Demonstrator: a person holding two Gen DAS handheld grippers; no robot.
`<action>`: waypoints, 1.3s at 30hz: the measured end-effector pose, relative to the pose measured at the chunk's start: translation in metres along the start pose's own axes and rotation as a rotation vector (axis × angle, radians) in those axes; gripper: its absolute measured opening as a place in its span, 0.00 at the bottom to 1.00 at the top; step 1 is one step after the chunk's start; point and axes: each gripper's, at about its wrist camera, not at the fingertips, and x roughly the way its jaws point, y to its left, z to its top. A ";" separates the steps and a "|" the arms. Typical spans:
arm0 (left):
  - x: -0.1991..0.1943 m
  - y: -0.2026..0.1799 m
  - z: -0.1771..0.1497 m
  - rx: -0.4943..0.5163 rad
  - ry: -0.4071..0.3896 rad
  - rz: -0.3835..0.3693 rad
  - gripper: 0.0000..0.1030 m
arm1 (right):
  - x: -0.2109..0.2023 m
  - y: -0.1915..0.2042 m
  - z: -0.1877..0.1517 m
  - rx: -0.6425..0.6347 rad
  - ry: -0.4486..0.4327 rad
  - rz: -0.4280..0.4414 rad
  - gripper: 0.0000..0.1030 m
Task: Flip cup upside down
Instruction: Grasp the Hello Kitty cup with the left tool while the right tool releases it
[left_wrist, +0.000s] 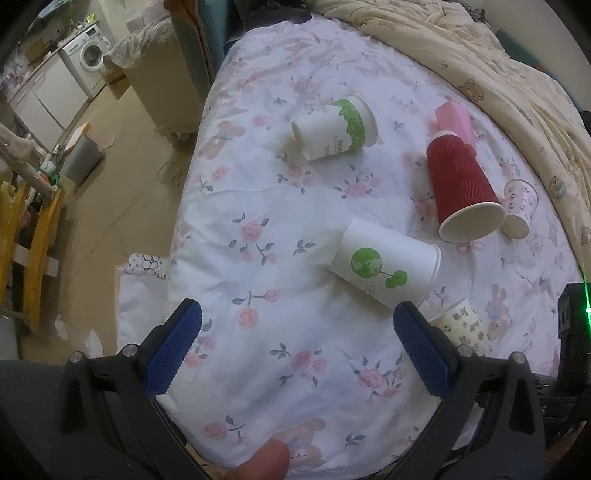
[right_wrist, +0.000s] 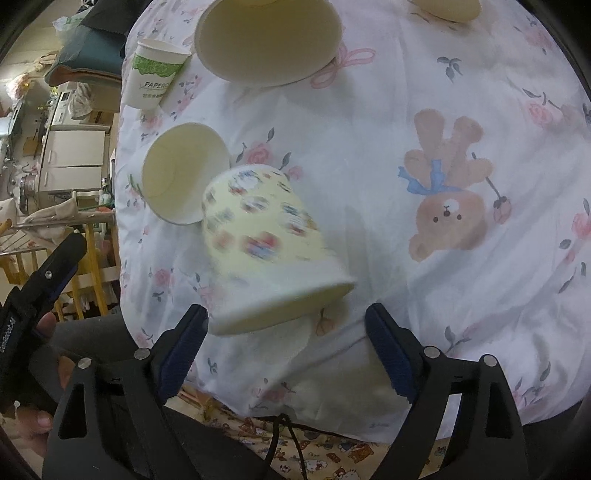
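Note:
A yellow patterned paper cup (right_wrist: 258, 236) stands tilted, mouth down, on the floral bedsheet (right_wrist: 424, 314), blurred by motion. My right gripper (right_wrist: 286, 332) is open just in front of it, touching nothing. The cup's edge shows in the left wrist view (left_wrist: 463, 326) behind the right finger. My left gripper (left_wrist: 297, 325) is open and empty over the sheet. A white cup with a green globe (left_wrist: 384, 262) lies on its side beyond it.
A red ribbed cup (left_wrist: 461, 188) lies on its side by a pink box (left_wrist: 454, 118) and a small pink cup (left_wrist: 519, 206). A green-banded white cup (left_wrist: 334, 129) lies farther back. A beige quilt (left_wrist: 498, 74) borders the right. The bed edge drops to the floor (left_wrist: 122, 192) at left.

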 end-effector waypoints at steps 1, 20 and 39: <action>0.000 0.001 0.000 -0.002 0.001 -0.001 0.99 | -0.002 0.001 -0.001 -0.006 -0.003 -0.001 0.87; 0.006 -0.050 -0.008 -0.037 0.196 -0.192 0.99 | -0.120 -0.035 -0.019 -0.006 -0.404 -0.137 0.87; 0.083 -0.112 -0.012 -0.325 0.440 -0.187 0.78 | -0.131 -0.074 -0.012 0.172 -0.417 -0.064 0.87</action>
